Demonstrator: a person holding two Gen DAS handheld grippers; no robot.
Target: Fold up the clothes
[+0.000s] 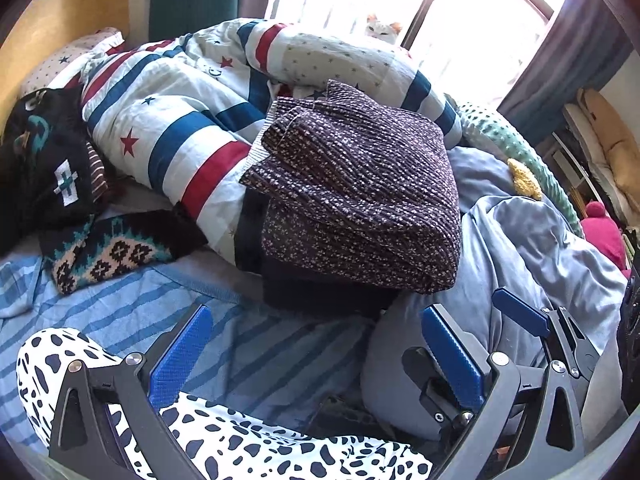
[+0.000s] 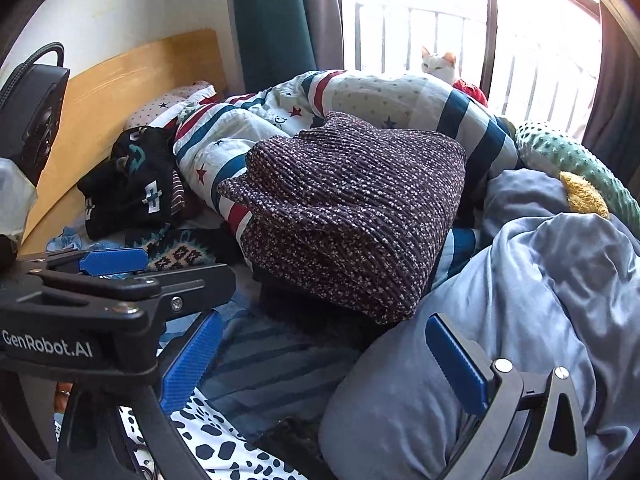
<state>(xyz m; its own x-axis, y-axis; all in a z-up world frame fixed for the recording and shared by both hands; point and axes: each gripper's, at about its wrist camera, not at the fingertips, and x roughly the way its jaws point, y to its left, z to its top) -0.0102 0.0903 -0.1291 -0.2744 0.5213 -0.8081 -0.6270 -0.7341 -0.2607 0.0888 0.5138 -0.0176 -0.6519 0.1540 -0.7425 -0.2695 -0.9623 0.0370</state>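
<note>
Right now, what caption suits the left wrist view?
Open left claw before a folded speckled knit on a cluttered bed.

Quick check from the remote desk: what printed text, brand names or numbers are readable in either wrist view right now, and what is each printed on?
"GenRobot.AI": white lettering on the black body of the left gripper, seen in the right wrist view.
Black garment by the headboard: teal and white printed shapes, not readable as words.
No other text or numbers are visible.

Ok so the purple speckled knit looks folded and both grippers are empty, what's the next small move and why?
Probably reach the left gripper forward and left to the patterned sweater lying crumpled by the striped duvet. The folded knit already sits on its pile, both grippers' jaws stand open with nothing between them, and that sweater seems the nearest unfolded piece.
</note>
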